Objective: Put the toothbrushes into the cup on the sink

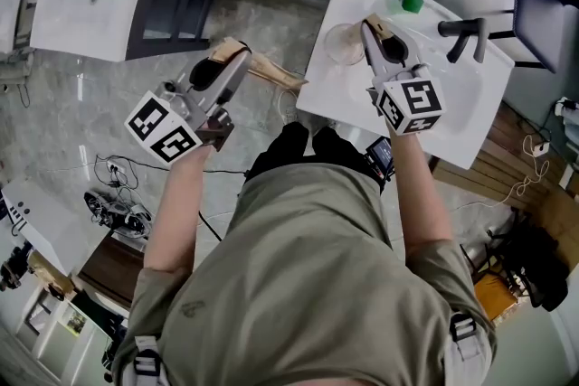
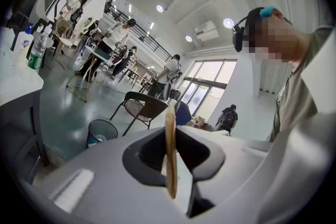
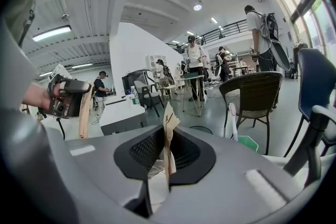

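Head view: left claw (image 1: 232,51) at 10 o'clock clamps wooden toothbrush (image 1: 271,70), off the sink (image 1: 470,104). Right claw (image 1: 371,25) at 1 o'clock, just beside clear cup (image 1: 344,43).
Left gripper view: jaws pinch the toothbrush edge-on.
Right gripper view: jaws closed on tan strip (image 3: 168,134), unclear what. Green cup (image 3: 245,142) at 3 o'clock.

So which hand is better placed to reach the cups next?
Right: the right tongs hang over the sink beside the clear cup, shut on a tan piece. The left tongs, holding a wooden toothbrush, are over the floor.
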`<action>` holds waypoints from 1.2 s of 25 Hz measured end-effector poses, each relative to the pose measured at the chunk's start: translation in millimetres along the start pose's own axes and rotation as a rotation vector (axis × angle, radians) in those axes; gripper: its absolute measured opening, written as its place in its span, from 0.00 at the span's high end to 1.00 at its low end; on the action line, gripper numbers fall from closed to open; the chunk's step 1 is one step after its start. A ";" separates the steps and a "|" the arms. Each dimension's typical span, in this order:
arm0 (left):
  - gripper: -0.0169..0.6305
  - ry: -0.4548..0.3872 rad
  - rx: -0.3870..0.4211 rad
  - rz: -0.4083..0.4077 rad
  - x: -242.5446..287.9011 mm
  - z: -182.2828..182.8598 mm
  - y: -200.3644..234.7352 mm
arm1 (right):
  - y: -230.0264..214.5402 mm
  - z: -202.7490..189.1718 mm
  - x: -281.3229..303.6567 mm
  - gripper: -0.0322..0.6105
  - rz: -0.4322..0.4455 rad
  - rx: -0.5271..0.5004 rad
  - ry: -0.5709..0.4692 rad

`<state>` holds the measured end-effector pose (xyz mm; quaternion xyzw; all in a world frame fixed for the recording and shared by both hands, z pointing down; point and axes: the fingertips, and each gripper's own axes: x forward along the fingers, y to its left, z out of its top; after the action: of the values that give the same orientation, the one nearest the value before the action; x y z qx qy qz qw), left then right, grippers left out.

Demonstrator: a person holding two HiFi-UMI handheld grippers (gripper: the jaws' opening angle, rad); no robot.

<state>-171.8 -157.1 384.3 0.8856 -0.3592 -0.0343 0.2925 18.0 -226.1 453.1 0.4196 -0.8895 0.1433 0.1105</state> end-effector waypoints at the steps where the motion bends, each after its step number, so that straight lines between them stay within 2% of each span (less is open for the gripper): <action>1: 0.90 0.000 0.000 0.000 -0.3 0.8 0.1 | -0.5 0.2 0.2 0.88 -0.004 0.001 0.002; 13: 0.90 -0.010 0.003 -0.009 1.5 5.8 -1.5 | -2.1 1.8 2.3 0.87 -0.002 0.034 0.017; 15: 0.90 -0.012 0.003 -0.010 1.9 6.2 -3.2 | -2.9 3.2 -0.1 0.87 -0.001 0.040 0.011; 17: 0.90 -0.014 0.003 -0.010 2.0 6.8 -4.2 | -3.9 5.2 -1.7 0.82 0.002 0.050 0.001; 30: 0.90 -0.021 0.009 -0.022 6.1 9.7 -9.9 | -0.1 21.0 -12.2 0.79 0.033 0.076 -0.060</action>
<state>-163.8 -160.2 371.8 0.8905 -0.3525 -0.0451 0.2842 24.0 -224.7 429.6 0.4127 -0.8933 0.1659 0.0652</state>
